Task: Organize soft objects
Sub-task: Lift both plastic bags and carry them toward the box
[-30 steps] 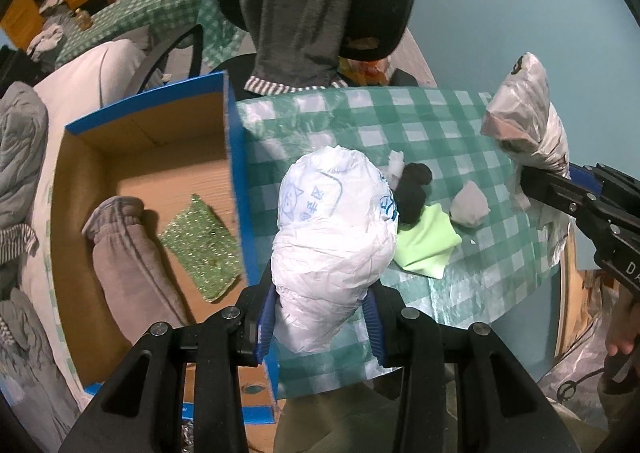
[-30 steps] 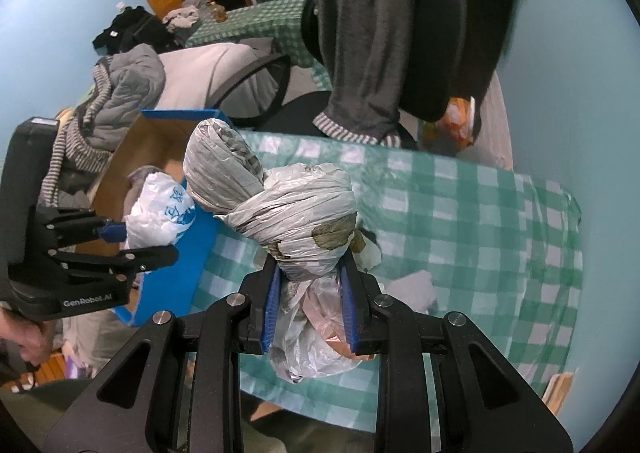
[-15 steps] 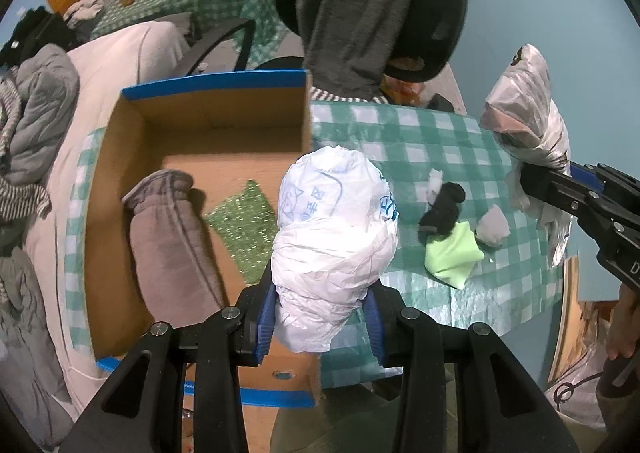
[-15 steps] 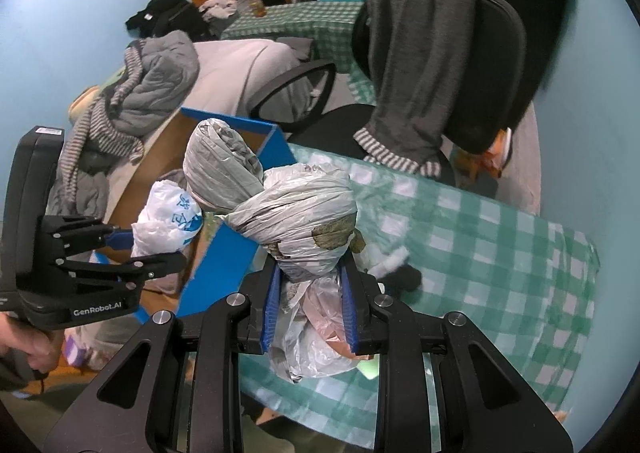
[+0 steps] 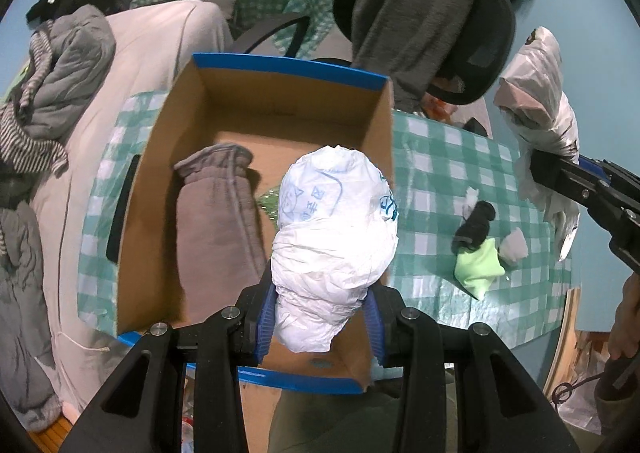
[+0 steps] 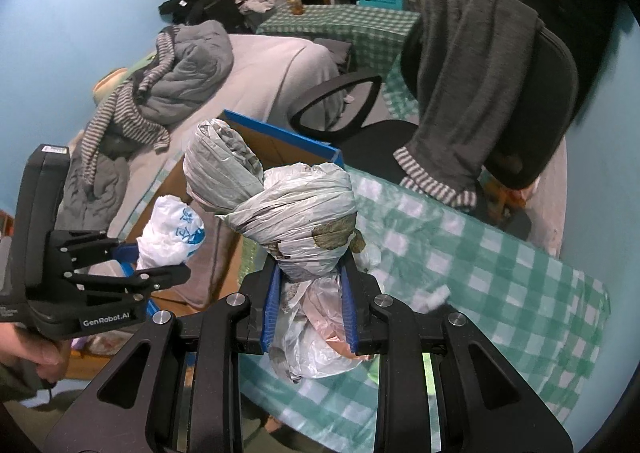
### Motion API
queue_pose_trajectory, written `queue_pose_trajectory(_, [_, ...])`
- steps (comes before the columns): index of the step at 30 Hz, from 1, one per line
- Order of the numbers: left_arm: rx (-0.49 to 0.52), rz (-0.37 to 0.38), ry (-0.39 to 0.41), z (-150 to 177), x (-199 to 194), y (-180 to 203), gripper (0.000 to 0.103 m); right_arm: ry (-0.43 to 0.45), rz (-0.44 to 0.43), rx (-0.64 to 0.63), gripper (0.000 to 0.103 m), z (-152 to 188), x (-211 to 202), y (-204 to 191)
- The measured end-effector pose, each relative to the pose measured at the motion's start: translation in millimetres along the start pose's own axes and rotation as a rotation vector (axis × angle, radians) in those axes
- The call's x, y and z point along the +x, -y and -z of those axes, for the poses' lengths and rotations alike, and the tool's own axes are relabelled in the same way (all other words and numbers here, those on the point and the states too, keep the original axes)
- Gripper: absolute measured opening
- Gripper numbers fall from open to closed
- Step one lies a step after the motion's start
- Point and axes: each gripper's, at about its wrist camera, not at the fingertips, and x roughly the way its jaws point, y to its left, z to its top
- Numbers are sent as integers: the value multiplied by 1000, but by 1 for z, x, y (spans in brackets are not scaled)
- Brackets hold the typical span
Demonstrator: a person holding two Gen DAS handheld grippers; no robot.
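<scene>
Surface: green-and-white checked tablecloth covers the table, against a pale blue wall.
Box: an open cardboard box with blue edges sits on the left part of the table, its near wall just ahead of the left gripper.
Box contents: a folded brown-grey garment lies along the floor of the box; a green glittery cloth shows beside it, mostly hidden by the bag.
Left gripper: clamped on a white plastic bag with blue print, which it holds up over the right near part of the box.
Right gripper: closed around the neck of a knotted grey plastic bag, held above the table to the right of the box.
Loose items: a black sock, a light green cloth and a small white wad lie close together on the tablecloth, right of the box.
Background: an office chair draped with a grey sweater stands behind the table.
</scene>
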Motion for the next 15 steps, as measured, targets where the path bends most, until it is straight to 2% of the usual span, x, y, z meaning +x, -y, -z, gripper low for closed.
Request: queue_pose_trajectory(15, [-93, -23, -10, -4, 12, -52, 39, -53, -59, -78, 25, -42, 48, -45])
